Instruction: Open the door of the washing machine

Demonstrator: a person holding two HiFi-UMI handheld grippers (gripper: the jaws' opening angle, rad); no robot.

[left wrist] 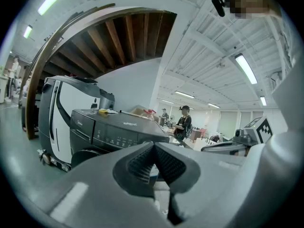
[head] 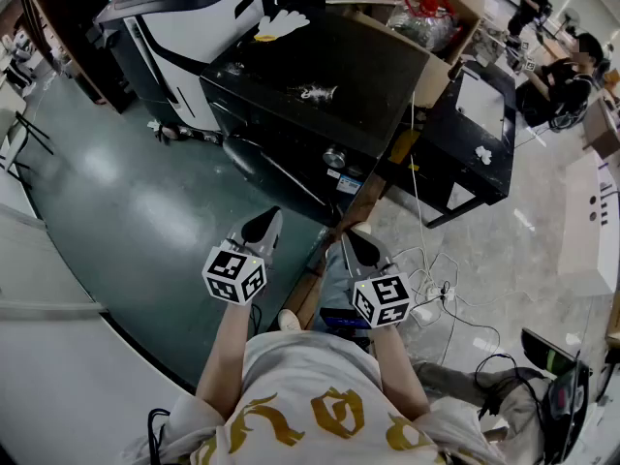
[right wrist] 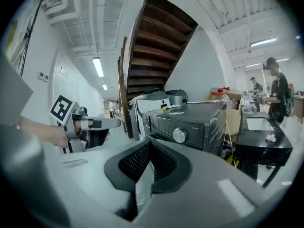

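Observation:
The black front-loading washing machine stands ahead of me, its control panel and silver knob facing me. Its round door looks closed below the panel. My left gripper is held in the air short of the door, shut with nothing in it. To its right my right gripper is also shut and empty, clear of the machine. The left gripper view shows the washing machine beyond the touching pads. In the right gripper view the knob sits beyond the closed pads, with the left gripper at left.
A white and black appliance stands left of the washer. A cardboard box and a black table are on its right. Cables and a power strip lie on the floor. People are at the far right.

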